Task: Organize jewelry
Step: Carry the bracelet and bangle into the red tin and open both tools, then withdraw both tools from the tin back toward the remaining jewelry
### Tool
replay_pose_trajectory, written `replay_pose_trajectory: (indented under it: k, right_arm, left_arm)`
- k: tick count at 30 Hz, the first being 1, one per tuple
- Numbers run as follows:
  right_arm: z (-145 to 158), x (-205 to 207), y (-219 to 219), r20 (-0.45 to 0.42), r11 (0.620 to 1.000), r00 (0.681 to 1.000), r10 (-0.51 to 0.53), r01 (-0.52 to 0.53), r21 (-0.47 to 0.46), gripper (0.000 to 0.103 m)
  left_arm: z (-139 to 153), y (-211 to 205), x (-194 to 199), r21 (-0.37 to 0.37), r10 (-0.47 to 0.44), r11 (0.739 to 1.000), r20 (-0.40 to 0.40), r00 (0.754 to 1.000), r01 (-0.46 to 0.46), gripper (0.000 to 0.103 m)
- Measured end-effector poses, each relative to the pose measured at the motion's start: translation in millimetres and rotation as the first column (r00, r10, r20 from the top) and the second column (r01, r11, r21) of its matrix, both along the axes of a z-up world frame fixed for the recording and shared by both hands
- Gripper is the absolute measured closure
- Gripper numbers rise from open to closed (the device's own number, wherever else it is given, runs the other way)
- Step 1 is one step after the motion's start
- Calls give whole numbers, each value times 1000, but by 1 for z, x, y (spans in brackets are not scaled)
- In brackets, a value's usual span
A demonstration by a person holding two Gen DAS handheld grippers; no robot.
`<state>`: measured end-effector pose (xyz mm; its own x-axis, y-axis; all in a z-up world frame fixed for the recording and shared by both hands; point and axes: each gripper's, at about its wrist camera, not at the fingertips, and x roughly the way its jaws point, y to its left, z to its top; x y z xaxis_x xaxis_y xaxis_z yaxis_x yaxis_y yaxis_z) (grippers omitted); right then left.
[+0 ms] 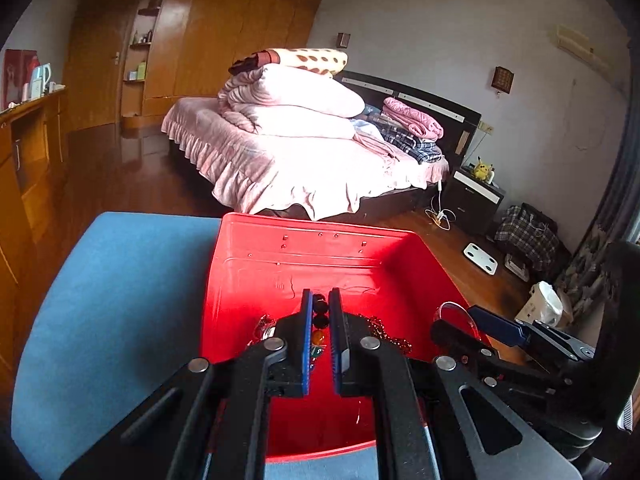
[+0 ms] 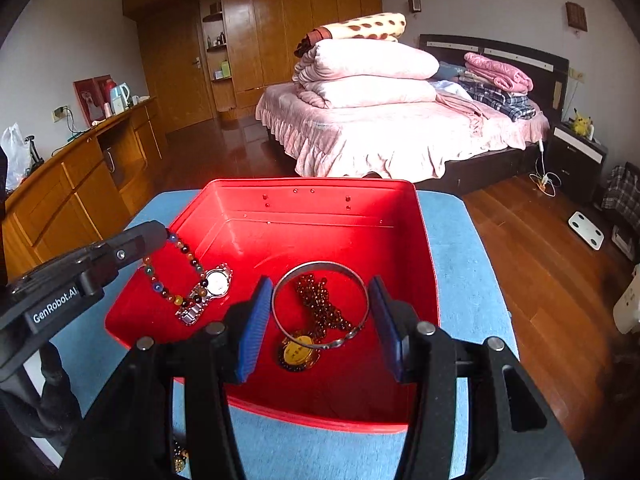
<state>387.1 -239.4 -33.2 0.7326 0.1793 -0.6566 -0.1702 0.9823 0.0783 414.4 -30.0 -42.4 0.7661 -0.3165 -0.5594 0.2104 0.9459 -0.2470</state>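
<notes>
Bedroom clutter fills the background — a pink-covered bed (image 2: pixel 392 136) and wooden wardrobes — while up front a blue-clothed counter (image 2: pixel 460 264) carries a red tray (image 2: pixel 320 208). Inside the tray, toward its left edge, the left hand-held gripper (image 1: pixel 320 304) is pinched narrow on a multicoloured bead bracelet (image 2: pixel 180 276), whose loop drapes across a silver watch (image 2: pixel 212 286). Nearer the tray's front edge the right hand-held gripper (image 2: pixel 320 312) stands wide, its blue pads either side of a silver bangle (image 2: pixel 320 300) that rings a brown bead necklace (image 2: pixel 320 308) with a gold pendant (image 2: pixel 298 354).

Judging by this, the bracelet is being placed or lifted; it should move slowly and straight up so its beads do not drag the watch. The bangle needs a squeeze across its rim — without catching the necklace.

"GenRobot.AI" reads on the left gripper's body.
</notes>
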Motion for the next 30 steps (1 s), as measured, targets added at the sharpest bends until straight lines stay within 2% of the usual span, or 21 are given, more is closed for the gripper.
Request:
replay_pose_trajectory:
  k: [3,4,6,7,8,15,19,24,30]
  right_arm:
    - [-8,6,-2,-10,1000,1000,-4,4,17,51]
    - [-10,6,-2,-10,1000,1000,-5,5,19,47]
    - [-13,3,-2,-2,1000,1000,-12,12,9,46]
    - [-13,1,-4,1,1000,1000,-14,14,8,46]
    - [-13,0,-5,5,1000,1000,-16,16,13,45]
    - [-13,-11,-10,32,999,999,-28,27,28,43]
    - [-7,-23,-14,53,999,998,-31,29,43,43]
    - [3,-56,-20,95,998,995,-27,22,54,40]
    - [-1,-104,-28,88,997,996,-19,12,76,39]
  left_arm:
    - [-9,-1,7,8,-8,1000,-22,1000,8,95]
    - [-12,-1,7,11,-6,1000,-22,1000,7,91]
    - [-14,-1,6,22,-2,1000,-23,1000,2,78]
    - [-14,0,4,22,3,1000,-20,1000,-2,68]
    - [-14,1,2,23,7,1000,-15,1000,-6,64]
    - [-14,7,-13,59,36,998,16,999,-37,58]
    - [-7,7,-34,105,51,993,72,996,-58,48]
    - [-4,10,-67,163,58,984,125,990,-78,43]
    - [-8,19,-113,186,56,979,129,990,-80,30]
